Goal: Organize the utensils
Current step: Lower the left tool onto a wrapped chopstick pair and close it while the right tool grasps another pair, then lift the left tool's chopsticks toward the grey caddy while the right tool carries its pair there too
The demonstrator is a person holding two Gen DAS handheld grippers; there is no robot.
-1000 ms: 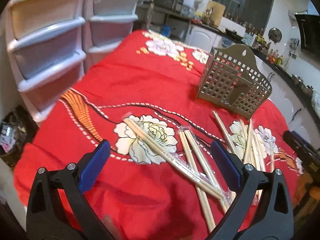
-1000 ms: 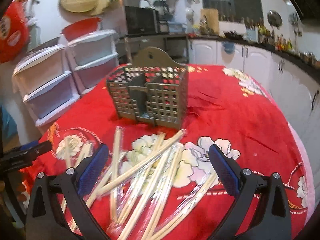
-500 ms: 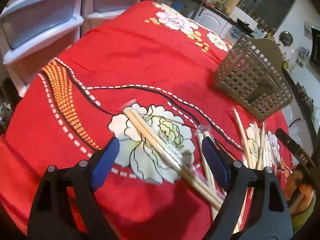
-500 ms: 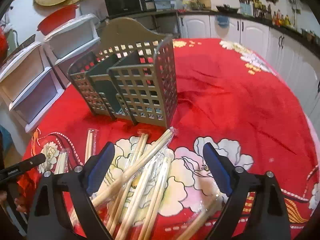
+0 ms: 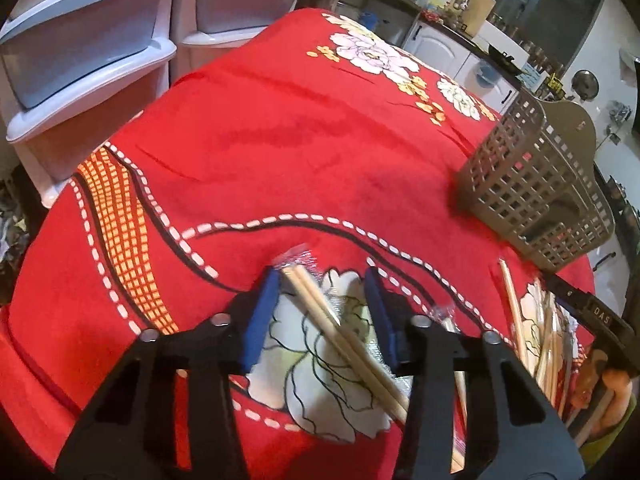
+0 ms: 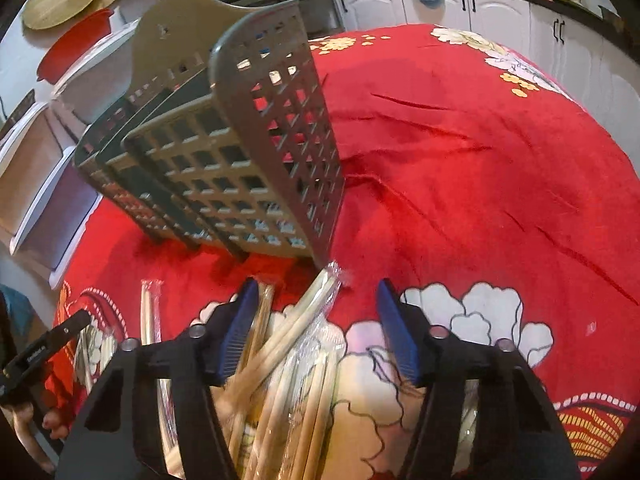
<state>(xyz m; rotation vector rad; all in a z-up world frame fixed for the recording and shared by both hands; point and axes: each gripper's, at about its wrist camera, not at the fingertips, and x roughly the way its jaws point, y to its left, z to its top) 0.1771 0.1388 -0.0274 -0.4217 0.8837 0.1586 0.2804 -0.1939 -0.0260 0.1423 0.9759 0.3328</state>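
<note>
Two grippers work over a red floral cloth. The left gripper is spread, its blue pads on either side of a wrapped chopstick pair that lies flat on a white flower print; the left pad sits just beside the pair's upper end, and whether it touches is hard to tell. The pair's lower end runs under the right finger and is hidden there. Its clear wrapper shows only as a glint at the top.

The right gripper is also spread, low over a heap of wrapped chopsticks. One pair points up between the pads, its wrapper tip just beside the bottom corner of the grey caddy. The heap's near part is blurred and cut off by the lower edge, so the sticks cannot be counted.

That caddy stands upright on the cloth, a lattice basket with inner dividers; what lies in its compartments is not clear through the holes. In the left view it sits far right, partly cut off, with more chopsticks in front of it and the other gripper's body at the edge.

Plastic drawers stand beyond the table, and white cabinets line the far wall.
</note>
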